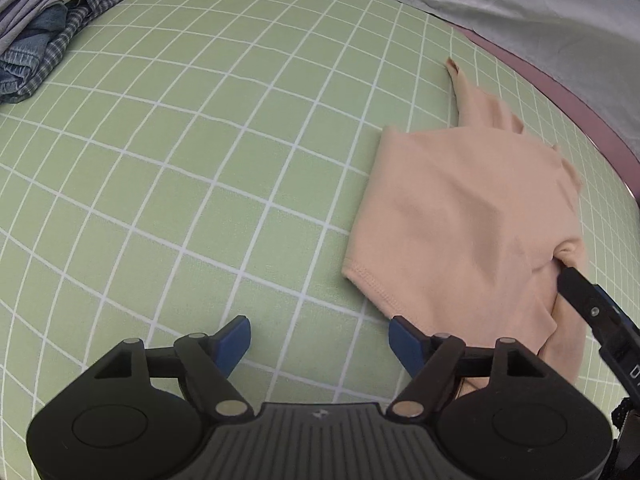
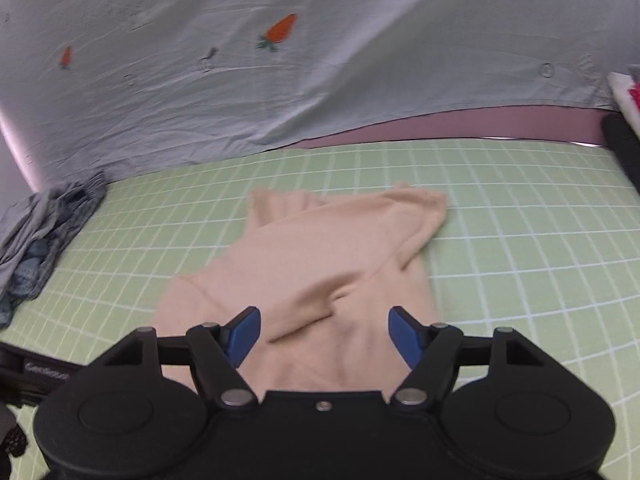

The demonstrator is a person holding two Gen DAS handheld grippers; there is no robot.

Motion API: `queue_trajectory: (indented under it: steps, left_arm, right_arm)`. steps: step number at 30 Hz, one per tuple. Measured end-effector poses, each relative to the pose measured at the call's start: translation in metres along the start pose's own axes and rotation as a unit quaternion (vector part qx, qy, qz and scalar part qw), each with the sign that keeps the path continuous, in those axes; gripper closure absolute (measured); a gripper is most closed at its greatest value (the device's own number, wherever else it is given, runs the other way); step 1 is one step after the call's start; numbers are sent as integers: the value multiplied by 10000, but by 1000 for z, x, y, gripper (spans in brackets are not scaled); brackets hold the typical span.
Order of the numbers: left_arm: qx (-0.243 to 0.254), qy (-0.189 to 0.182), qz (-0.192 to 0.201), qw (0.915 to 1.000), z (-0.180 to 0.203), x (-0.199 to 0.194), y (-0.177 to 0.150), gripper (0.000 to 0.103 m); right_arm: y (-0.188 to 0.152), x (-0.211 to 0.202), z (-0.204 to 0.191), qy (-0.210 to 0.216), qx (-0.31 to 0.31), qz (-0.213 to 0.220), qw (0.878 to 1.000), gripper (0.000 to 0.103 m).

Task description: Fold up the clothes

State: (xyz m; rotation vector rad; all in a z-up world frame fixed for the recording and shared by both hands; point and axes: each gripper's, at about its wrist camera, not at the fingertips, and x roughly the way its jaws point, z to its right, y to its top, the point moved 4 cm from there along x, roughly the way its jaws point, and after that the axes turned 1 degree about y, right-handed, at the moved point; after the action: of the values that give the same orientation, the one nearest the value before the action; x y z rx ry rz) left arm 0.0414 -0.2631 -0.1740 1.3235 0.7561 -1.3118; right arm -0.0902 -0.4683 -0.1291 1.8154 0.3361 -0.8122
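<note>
Peach knit, soft and thin by the look of it — that is the garment [image 2: 320, 264] in play, lying partly folded on the green grid-patterned sheet [image 1: 200, 160], toward the right of the left wrist view and dead centre in the right wrist view. One narrow strip, a sleeve or strap, trails off toward the far edge. A hemmed corner with visible stitching sits nearest the left gripper [image 1: 319, 338], whose blue-padded jaws stand wide apart over bare sheet with nothing between them; its right pad is just at the garment's near edge. Over on the other side, the right gripper [image 2: 324, 334] hovers above the near part of the cloth, jaws also spread, gripping nothing, a diagonal crease running between them.

Handling call: this looks light and limp, so it will sag and drag rather than hold a shape, and a single-layer pinch may let it slip. Best bet is to take the stitched hem, where the fabric is doubled and firmer, one gripper per corner, and lift low to keep the layers from sliding apart.

Away at the left, a heap of denim and checked clothes [image 1: 44, 36] waits; a pale carrot-print cloth [image 2: 280, 60] hangs behind.
</note>
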Motion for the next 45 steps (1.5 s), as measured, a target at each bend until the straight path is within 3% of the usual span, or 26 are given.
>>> queue_trajectory:
  steps: [2, 5, 8, 10, 18, 21, 23, 25, 28, 39, 45]
  left_arm:
    - [77, 8, -11, 10000, 0, 1, -1, 26]
    - [122, -30, -19, 9999, 1, 2, 0, 25]
    - [154, -47, -21, 9999, 1, 1, 1, 23]
    - [176, -43, -16, 9998, 2, 1, 1, 22]
    - [301, 3, -4, 9995, 5, 0, 2, 21]
    - [309, -3, -2, 9995, 5, 1, 2, 20]
    - [333, 3, 0, 9994, 6, 1, 2, 19]
    - [369, 13, -8, 9993, 7, 0, 2, 18]
    - [405, 19, -36, 9992, 7, -1, 2, 18]
    - [420, -225, 348, 9983, 0, -48, -20, 18]
    - [645, -239, 270, 9973, 3, -56, -52, 18]
  right_arm:
    - [-8, 6, -12, 151, -259, -163, 9994, 50]
    - [-18, 16, -24, 270, -538, -387, 9974, 52]
    - [-27, 25, -18, 83, -505, -547, 9972, 48]
    - [-31, 29, -13, -2, -475, -611, 9970, 40]
    - [-37, 32, -8, 7, -263, -715, 9971, 38]
    - [-36, 32, -8, 30, -240, -714, 9972, 46]
    - [-35, 30, -7, 132, -189, -722, 9971, 59]
    - [-34, 29, -7, 304, -122, -754, 9966, 84]
    - [-34, 27, -12, 316, -262, -735, 9965, 91]
    - [-24, -28, -14, 511, 223, -251, 9981, 95]
    - [-48, -64, -13, 355, 389, -260, 9983, 95]
